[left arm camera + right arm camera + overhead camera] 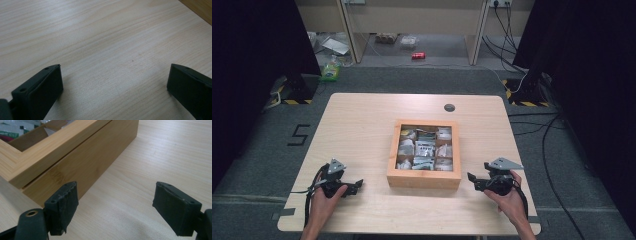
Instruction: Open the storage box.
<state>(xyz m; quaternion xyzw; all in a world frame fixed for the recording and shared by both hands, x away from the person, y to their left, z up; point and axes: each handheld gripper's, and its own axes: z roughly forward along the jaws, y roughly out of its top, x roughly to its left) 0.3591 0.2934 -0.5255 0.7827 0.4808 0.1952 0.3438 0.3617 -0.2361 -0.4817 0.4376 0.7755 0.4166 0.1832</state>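
Observation:
A shallow wooden box (424, 179) with a framed lid stands in the middle of the table, and through the lid's window I see several compartments of small packets (425, 148). My left gripper (358, 185) rests on the table to the box's left, held by a hand, jaws open with bare wood between them (115, 75). To the box's right a hand holds my right gripper (470, 180), pointing at the box's front right corner. Its jaws are open with nothing between them (115, 202), and the box's side wall (82, 167) lies just ahead of the left jaw.
The light wooden table (362, 125) has a dark round grommet (449, 107) near its far edge. Beyond the table lie grey carpet, stand bases with hazard tape (292, 100), cables (532, 130) and a wooden desk frame with clutter beneath it.

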